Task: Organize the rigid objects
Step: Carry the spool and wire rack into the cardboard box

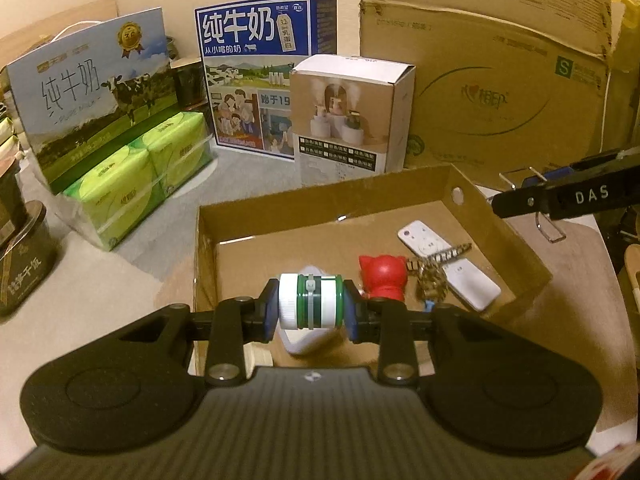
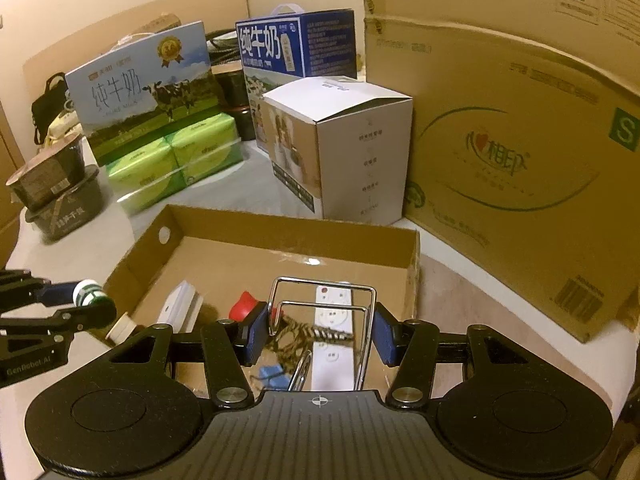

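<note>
My left gripper [image 1: 310, 312] is shut on a small white and green bottle [image 1: 310, 300], held sideways over the near edge of a shallow cardboard tray [image 1: 208, 240]. In the tray lie a red toy figure [image 1: 382, 276], a white remote [image 1: 448, 266], a keychain [image 1: 430, 270] and a white object [image 1: 308, 342] under the bottle. My right gripper [image 2: 318, 332] is shut on a bent metal wire rack [image 2: 324, 308], held above the tray [image 2: 412, 264] over the remote [image 2: 334, 320]. The left gripper and its bottle [image 2: 89, 292] show at the left.
Behind the tray stand two milk cartons [image 1: 100, 92] [image 1: 256, 60], green tissue packs [image 1: 140, 184], a white product box [image 1: 348, 116] and a large cardboard box [image 1: 500, 80]. Dark tins [image 1: 24, 256] sit at the left.
</note>
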`<action>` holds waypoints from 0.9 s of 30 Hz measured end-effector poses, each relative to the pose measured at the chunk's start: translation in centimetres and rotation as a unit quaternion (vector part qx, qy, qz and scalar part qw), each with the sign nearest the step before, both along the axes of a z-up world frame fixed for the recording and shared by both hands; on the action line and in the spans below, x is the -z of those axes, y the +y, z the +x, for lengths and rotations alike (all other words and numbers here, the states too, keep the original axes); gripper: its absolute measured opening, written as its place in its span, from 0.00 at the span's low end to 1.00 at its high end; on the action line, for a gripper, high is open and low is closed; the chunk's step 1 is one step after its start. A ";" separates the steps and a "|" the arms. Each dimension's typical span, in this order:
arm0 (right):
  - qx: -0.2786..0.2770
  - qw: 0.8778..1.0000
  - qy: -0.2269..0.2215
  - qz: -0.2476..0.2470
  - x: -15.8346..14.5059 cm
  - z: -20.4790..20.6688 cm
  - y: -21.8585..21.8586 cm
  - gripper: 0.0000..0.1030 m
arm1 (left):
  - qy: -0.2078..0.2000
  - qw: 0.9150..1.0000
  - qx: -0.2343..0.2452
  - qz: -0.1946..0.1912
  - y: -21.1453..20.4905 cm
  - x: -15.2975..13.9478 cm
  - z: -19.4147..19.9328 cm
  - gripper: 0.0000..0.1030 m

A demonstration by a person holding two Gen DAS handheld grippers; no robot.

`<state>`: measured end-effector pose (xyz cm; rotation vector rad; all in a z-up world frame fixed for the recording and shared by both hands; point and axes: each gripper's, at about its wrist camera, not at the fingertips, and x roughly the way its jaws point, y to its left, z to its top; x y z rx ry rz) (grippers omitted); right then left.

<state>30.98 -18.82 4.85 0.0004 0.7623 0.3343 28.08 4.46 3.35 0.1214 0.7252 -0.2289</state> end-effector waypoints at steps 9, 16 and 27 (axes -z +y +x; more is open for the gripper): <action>-0.017 1.000 0.018 0.011 0.4 3.4 1.3 0.52 | 0.000 1.000 -0.006 0.001 0.9 -0.1 3.5 0.28; -0.027 0.999 0.024 0.014 0.9 5.9 3.1 0.52 | 0.006 1.000 -0.009 0.010 1.3 0.9 5.8 0.28; -0.032 0.998 0.045 0.014 3.0 8.0 5.2 0.52 | 0.020 1.000 -0.013 0.005 1.5 3.1 7.7 0.28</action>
